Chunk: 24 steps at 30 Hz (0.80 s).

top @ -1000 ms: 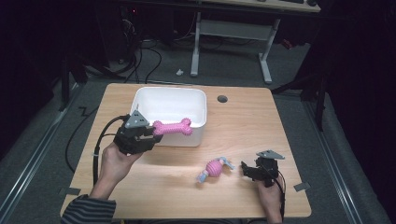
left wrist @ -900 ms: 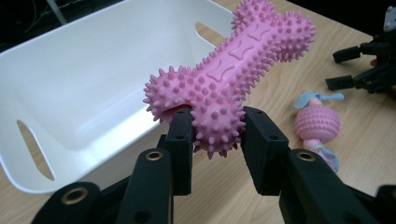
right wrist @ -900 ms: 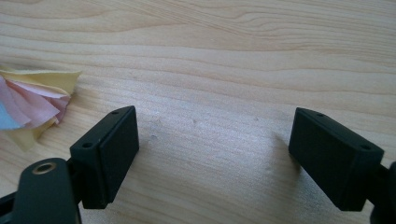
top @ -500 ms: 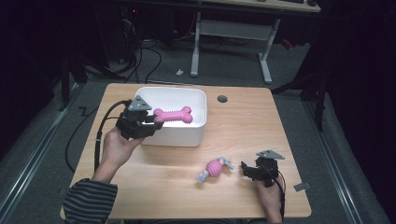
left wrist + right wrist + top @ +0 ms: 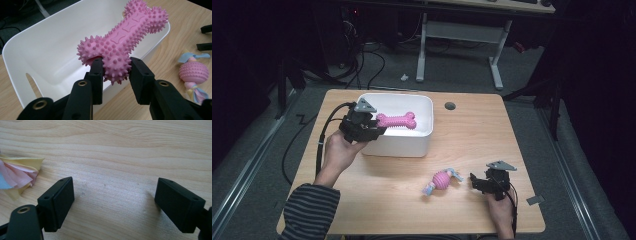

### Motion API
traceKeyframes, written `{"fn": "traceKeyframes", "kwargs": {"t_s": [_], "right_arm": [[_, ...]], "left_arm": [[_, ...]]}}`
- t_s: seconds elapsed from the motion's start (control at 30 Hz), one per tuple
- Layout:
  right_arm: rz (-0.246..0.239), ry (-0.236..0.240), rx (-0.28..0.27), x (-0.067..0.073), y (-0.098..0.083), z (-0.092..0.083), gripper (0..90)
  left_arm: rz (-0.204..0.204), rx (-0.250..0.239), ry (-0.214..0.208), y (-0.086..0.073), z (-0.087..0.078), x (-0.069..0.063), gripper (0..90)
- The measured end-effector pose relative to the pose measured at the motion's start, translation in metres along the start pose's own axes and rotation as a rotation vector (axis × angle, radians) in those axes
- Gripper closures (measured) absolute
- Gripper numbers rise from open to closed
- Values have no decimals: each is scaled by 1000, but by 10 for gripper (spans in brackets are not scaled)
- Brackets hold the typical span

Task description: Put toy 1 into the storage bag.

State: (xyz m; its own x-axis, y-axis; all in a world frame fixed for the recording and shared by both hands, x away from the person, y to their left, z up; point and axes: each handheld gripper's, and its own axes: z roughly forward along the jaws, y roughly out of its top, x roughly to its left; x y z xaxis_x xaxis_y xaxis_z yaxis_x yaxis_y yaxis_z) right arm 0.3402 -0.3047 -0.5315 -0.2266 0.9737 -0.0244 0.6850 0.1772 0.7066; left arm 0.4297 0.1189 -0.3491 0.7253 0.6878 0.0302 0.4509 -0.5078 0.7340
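Observation:
A spiky pink bone toy [image 5: 396,121] hangs over the open white bin [image 5: 424,135], held by one knobbed end in my left gripper [image 5: 374,128], which is shut on it. In the left gripper view the black jaws pinch the bone toy [image 5: 122,42] above the bin's [image 5: 50,50] inside. A pink ball toy with cloth tails [image 5: 441,181] lies on the wooden table [image 5: 472,135] near the front. My right gripper [image 5: 474,181] rests just right of it, its jaws wide open on bare wood [image 5: 113,195], with the toy's cloth tail [image 5: 17,173] at the left.
A round cable hole [image 5: 450,106] sits in the tabletop behind the bin. A small grey scrap [image 5: 534,200] lies near the table's front right corner. Desk legs and cables stand on the floor beyond the far edge.
My left gripper has carried the pink bone away from the bin's front left edge and a little up, so it now hangs over the bin. The right gripper has stayed put.

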Motion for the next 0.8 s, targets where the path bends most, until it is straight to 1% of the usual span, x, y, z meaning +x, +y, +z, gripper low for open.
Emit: {"fn": "traceKeyframes", "kwargs": {"t_s": [0.13,0.23,0.3,0.37,0.47,0.6,0.77,0.8], "right_arm": [[-1,0,0,0,0,0,161],[0,1,0,0,0,0,161],[-1,0,0,0,0,0,161],[-1,1,0,0,0,0,161],[-1,1,-1,0,0,0,162],[-1,2,0,0,0,0,162],[-1,2,0,0,0,0,161],[-1,2,-1,0,0,0,162]], "left_arm": [[15,18,14,4,4,2,653],[18,22,9,5,7,3,653],[22,34,11,4,11,5,653],[21,39,3,4,13,7,652],[10,48,-33,4,18,10,652],[30,68,-34,5,25,8,652],[12,70,-46,5,30,10,651],[10,76,-49,5,31,11,651]]}}
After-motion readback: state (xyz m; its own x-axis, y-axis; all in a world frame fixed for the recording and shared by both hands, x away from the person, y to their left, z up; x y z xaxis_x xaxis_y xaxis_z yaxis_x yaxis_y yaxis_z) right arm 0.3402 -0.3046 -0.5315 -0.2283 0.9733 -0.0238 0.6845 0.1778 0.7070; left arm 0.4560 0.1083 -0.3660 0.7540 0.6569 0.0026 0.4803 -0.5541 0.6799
